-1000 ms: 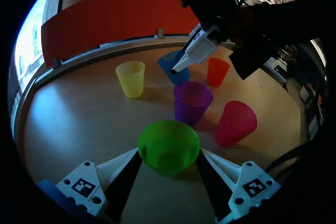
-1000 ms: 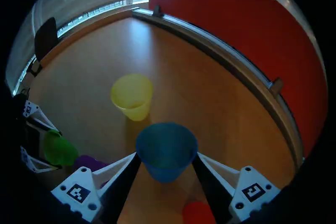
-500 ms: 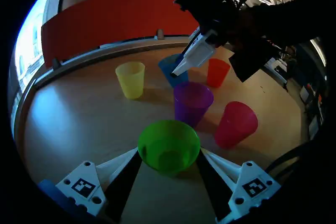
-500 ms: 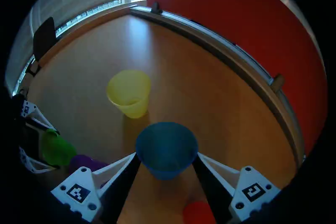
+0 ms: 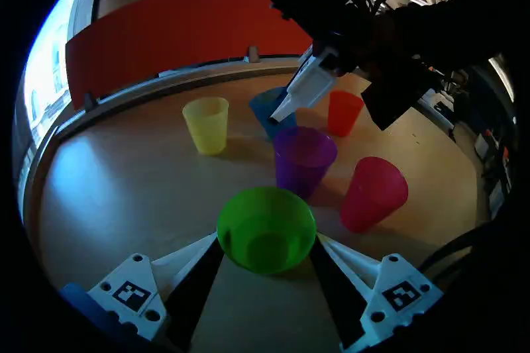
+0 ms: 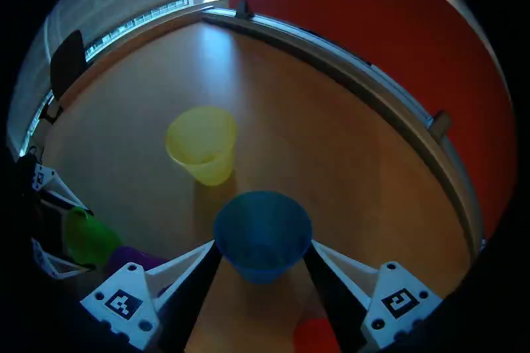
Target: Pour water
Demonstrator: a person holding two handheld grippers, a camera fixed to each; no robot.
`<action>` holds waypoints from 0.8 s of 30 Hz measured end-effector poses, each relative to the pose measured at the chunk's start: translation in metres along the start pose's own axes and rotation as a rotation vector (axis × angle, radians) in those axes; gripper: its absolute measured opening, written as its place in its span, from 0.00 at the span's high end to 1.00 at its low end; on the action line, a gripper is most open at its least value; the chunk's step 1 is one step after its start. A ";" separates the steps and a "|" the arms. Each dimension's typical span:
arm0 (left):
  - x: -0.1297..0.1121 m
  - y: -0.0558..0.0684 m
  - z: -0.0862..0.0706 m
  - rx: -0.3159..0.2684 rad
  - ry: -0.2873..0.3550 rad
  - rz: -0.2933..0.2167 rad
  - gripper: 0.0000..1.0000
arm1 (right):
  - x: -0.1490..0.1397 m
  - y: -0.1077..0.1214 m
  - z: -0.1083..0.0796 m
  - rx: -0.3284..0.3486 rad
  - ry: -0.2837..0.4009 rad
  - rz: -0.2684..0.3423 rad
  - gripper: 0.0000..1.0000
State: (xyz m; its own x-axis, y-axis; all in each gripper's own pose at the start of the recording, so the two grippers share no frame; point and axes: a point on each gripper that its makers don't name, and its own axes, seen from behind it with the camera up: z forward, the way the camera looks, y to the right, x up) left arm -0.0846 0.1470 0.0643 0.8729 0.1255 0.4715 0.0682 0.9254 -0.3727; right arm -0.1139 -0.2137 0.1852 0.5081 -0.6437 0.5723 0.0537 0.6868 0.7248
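A green cup (image 5: pixel 266 230) stands upright between the fingers of my left gripper (image 5: pixel 266 242), which is shut on it low over the wooden table (image 5: pixel 119 181). My right gripper (image 6: pixel 263 247) is shut on a blue cup (image 6: pixel 263 234), also upright. In the left gripper view the blue cup (image 5: pixel 267 109) sits behind a purple cup (image 5: pixel 303 159), with the right gripper (image 5: pixel 286 104) and a dark sleeve (image 5: pixel 424 35) coming in from the upper right. In the right gripper view the green cup (image 6: pixel 89 237) and the left gripper (image 6: pixel 63 237) are at the far left.
A yellow cup (image 5: pixel 207 125) stands left of the blue one, an orange cup (image 5: pixel 343 112) to its right, and a pink cup (image 5: pixel 372 194) near right. A red partition (image 5: pixel 179 28) runs along the table's far edge. In the right gripper view the yellow cup (image 6: pixel 201 144) is just ahead.
The right gripper has shifted slightly up and back with the blue cup. The left gripper and green cup have stayed put.
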 end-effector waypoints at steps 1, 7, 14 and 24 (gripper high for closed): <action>0.000 0.000 0.000 0.001 0.000 0.001 0.15 | -0.001 0.000 0.000 0.000 -0.001 -0.001 0.11; -0.003 0.001 0.001 0.004 -0.008 0.005 0.15 | -0.005 0.000 -0.003 0.000 -0.006 -0.008 0.10; -0.006 0.001 0.000 0.015 -0.015 0.001 0.14 | -0.013 -0.001 -0.004 -0.001 -0.019 -0.017 0.08; -0.007 -0.001 -0.001 0.012 -0.023 0.001 0.13 | -0.023 0.001 -0.005 -0.009 -0.043 -0.019 0.02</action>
State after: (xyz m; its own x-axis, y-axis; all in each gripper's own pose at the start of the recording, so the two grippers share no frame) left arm -0.0905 0.1445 0.0606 0.8616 0.1344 0.4895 0.0613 0.9297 -0.3632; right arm -0.1214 -0.1972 0.1709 0.4698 -0.6702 0.5745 0.0704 0.6772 0.7324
